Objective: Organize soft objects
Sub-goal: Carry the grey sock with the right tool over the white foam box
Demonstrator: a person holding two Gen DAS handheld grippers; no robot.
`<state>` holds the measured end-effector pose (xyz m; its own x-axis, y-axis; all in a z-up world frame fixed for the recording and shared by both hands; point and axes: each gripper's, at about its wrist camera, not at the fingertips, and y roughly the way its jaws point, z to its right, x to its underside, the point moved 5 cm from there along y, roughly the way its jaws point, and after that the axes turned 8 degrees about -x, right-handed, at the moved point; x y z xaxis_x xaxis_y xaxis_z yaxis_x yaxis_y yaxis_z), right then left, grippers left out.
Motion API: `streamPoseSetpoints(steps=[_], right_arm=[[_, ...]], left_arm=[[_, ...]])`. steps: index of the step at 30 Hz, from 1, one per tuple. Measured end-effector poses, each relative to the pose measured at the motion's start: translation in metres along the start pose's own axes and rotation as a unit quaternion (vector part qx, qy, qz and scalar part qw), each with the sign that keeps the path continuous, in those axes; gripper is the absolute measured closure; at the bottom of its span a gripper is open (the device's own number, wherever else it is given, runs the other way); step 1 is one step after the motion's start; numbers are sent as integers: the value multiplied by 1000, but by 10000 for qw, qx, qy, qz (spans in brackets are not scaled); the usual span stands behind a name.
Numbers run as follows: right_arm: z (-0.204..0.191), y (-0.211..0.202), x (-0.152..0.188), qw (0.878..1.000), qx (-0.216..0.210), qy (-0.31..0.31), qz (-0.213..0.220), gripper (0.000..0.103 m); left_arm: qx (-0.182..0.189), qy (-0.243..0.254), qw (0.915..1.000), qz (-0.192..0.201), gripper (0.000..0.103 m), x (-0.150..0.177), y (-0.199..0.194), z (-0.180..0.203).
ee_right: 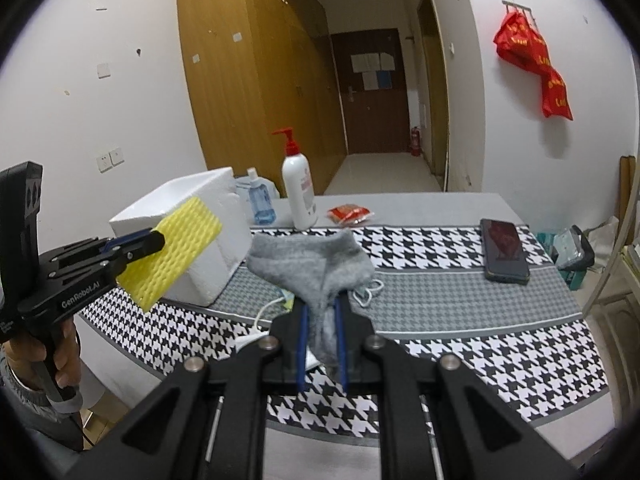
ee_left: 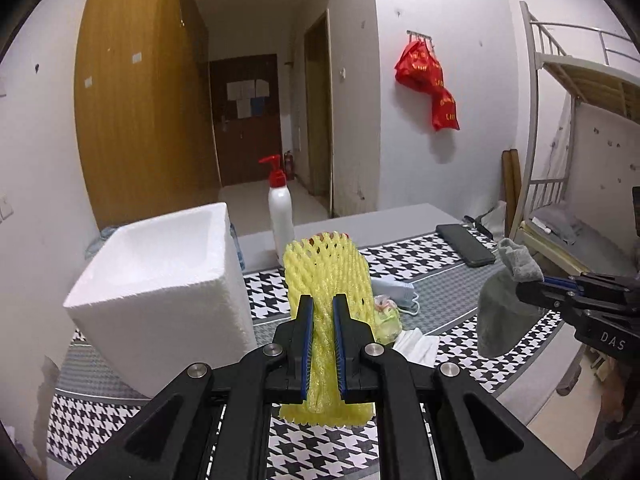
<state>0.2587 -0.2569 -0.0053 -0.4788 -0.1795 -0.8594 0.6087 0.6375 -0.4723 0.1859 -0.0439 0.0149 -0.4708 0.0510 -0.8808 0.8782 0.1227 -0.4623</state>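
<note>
My left gripper [ee_left: 323,300] is shut on a yellow foam net sleeve [ee_left: 326,272] and holds it above the table, just right of the white foam box [ee_left: 160,276]. In the right wrist view the sleeve [ee_right: 176,248] hangs in front of the box [ee_right: 176,204]. My right gripper [ee_right: 322,308] is shut on a grey sock [ee_right: 312,260], lifted over the table's middle. In the left wrist view the sock [ee_left: 502,312] hangs at the right from the right gripper [ee_left: 532,284].
A houndstooth cloth [ee_right: 460,344] covers the table. On it lie a blue face mask [ee_left: 394,292], a white cloth [ee_left: 416,344], a black phone [ee_right: 504,256], a red snack packet [ee_right: 348,214], a pump bottle [ee_right: 298,188] and a blue bottle [ee_right: 260,200]. A bunk bed [ee_left: 580,128] stands right.
</note>
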Motion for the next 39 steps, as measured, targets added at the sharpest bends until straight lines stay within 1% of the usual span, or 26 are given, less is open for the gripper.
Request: streamPoseSetpoints(steps=[9, 14, 26, 39], right_arm=[[-17, -7, -2, 9999, -35, -94, 86, 88], [-30, -5, -7, 9997, -83, -199, 116, 88], [-77, 15, -16, 9977, -481, -473, 114, 88], [-127, 37, -22, 9930, -885, -783, -2, 88]], left_arm=[[-21, 3, 9999, 107, 93, -2, -17, -10], [-124, 1, 9997, 208, 93, -5, -26, -22], [-459, -146, 9983, 335, 93, -1, -44, -64], [-784, -408, 9954, 376, 93, 9, -59, -102]])
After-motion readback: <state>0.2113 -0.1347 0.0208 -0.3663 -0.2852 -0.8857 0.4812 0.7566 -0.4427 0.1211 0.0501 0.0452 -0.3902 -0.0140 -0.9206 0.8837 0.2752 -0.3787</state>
